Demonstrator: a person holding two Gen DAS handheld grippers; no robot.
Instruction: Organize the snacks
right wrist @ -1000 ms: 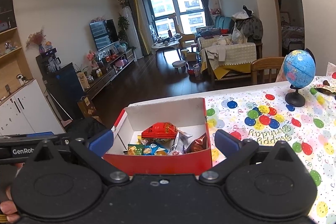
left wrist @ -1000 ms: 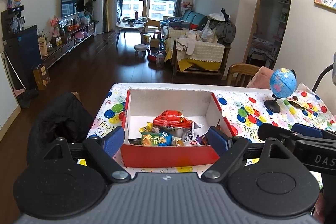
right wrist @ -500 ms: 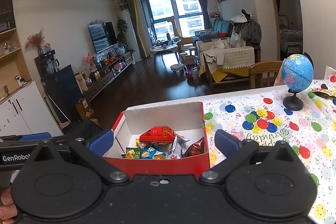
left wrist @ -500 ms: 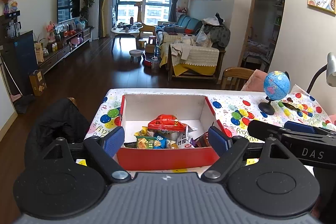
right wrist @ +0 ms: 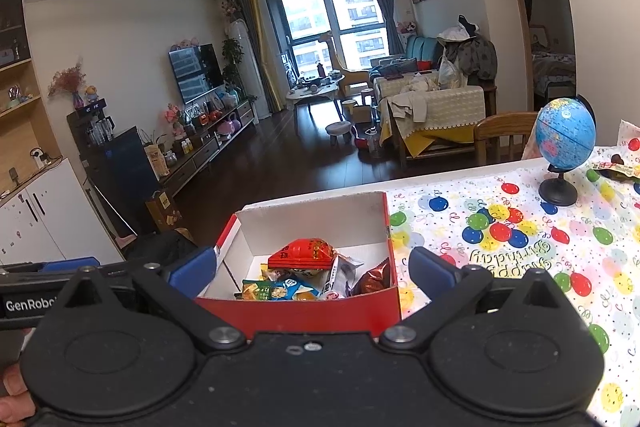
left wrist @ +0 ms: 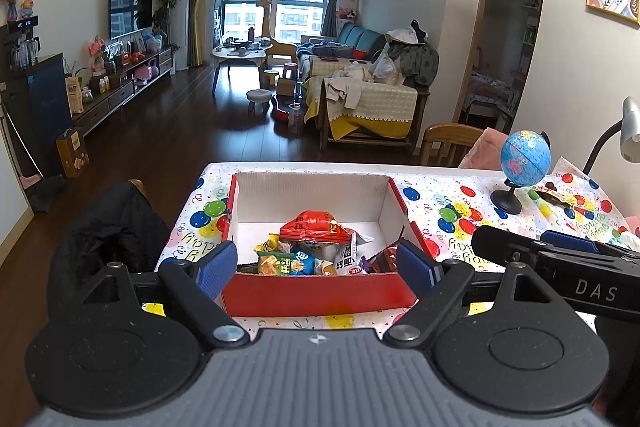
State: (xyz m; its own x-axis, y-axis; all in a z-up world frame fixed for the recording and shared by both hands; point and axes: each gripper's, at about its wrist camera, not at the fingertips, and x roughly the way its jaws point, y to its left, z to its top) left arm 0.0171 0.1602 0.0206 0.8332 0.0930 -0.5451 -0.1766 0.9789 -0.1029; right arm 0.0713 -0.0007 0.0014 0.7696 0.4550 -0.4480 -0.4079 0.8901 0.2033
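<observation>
Mounted behind each tool, aimed forward and slightly down, close over the surface (left wrist: pixel 460 187). Left view square onto the red snack box (left wrist: pixel 320 293); right view angled leftward. Shared: box, globe (right wrist: pixel 565 135), living room.

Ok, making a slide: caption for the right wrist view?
Open right gripper poised before a red box of snacks on a balloon-print tablecloth.

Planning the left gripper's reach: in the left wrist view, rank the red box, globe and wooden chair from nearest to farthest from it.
1. Red box, straight ahead of the left gripper.
2. Globe, right side of the table.
3. Wooden chair, beyond the table's far edge.
</observation>
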